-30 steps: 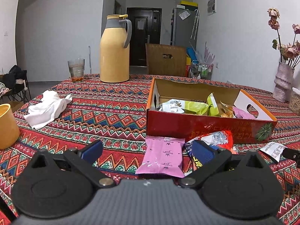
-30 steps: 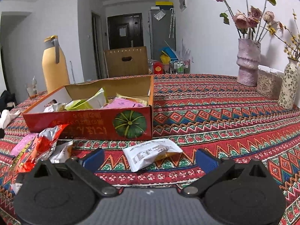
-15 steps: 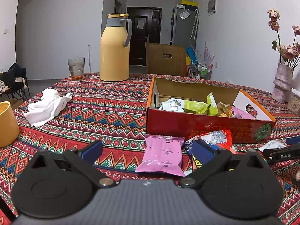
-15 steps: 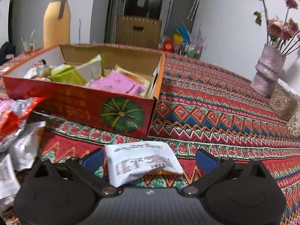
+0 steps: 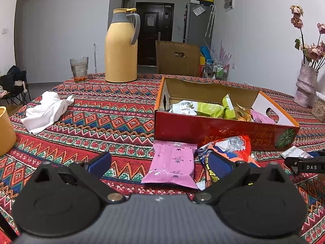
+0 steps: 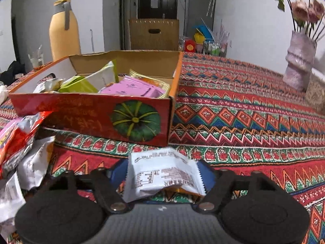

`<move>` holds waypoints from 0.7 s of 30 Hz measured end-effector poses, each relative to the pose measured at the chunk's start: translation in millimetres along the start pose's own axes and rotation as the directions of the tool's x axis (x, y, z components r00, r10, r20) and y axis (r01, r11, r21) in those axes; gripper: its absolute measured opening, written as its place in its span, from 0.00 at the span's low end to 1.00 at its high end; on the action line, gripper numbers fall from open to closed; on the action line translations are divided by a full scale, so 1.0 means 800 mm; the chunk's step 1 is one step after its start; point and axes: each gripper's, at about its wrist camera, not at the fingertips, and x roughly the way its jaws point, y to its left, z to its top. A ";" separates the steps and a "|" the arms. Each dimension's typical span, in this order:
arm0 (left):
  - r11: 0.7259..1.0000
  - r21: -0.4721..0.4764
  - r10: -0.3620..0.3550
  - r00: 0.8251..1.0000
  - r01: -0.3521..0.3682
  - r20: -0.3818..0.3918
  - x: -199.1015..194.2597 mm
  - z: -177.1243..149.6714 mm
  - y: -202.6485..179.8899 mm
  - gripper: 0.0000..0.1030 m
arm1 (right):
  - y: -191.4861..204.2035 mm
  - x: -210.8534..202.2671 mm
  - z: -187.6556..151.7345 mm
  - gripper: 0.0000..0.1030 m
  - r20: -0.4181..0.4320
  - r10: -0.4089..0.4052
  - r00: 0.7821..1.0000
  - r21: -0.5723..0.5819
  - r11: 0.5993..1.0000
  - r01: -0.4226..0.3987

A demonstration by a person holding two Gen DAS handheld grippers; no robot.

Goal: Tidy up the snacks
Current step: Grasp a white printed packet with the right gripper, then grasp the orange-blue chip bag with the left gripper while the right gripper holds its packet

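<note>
1. Right gripper (image 6: 164, 172) angled down at the tablecloth (image 6: 243, 126); jaws just closed in on the white snack packet (image 6: 162, 174), pads at both its edges, in front of the box (image 6: 91, 113)
2. Left gripper (image 5: 160, 162) low, jaws wide, empty
3. Packet crumpled, print inverted; its near end hidden behind the gripper body

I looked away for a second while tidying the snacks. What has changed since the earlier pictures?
The right gripper moved in toward the white snack packet in front of the red box, and its jaws have just been closing around the packet, which now sits between them, its edges against the pads. The left gripper stayed open and still by the pink packet. The box, yellow jug and white cloth did not move.
</note>
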 end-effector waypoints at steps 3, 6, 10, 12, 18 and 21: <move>1.000 0.004 -0.004 1.000 0.004 -0.003 0.000 0.000 -0.004 1.00 | 0.008 -0.006 -0.004 0.51 0.023 -0.008 1.000 -0.026 1.000 0.009; 1.000 0.001 -0.013 1.000 0.013 -0.011 0.001 0.002 -0.009 1.00 | 0.015 -0.010 -0.007 0.32 0.043 0.001 0.999 -0.037 0.999 0.001; 0.999 0.001 -0.034 0.999 0.034 -0.022 0.003 0.005 -0.019 1.00 | 0.021 -0.018 -0.012 0.19 0.079 -0.004 0.997 -0.044 0.999 0.008; 0.999 0.004 -0.046 0.998 0.047 -0.030 0.004 0.006 -0.026 1.00 | 0.022 -0.024 -0.012 0.18 0.107 -0.007 0.994 -0.042 0.999 0.012; 0.997 0.011 -0.074 0.995 0.075 -0.064 0.011 0.008 -0.049 1.00 | 0.016 -0.039 -0.015 0.16 0.167 0.002 0.986 -0.004 1.000 -0.002; 0.996 0.011 -0.087 0.993 0.088 -0.084 0.016 0.010 -0.058 1.00 | 0.013 -0.048 -0.019 0.16 0.204 0.005 0.979 0.011 1.000 -0.007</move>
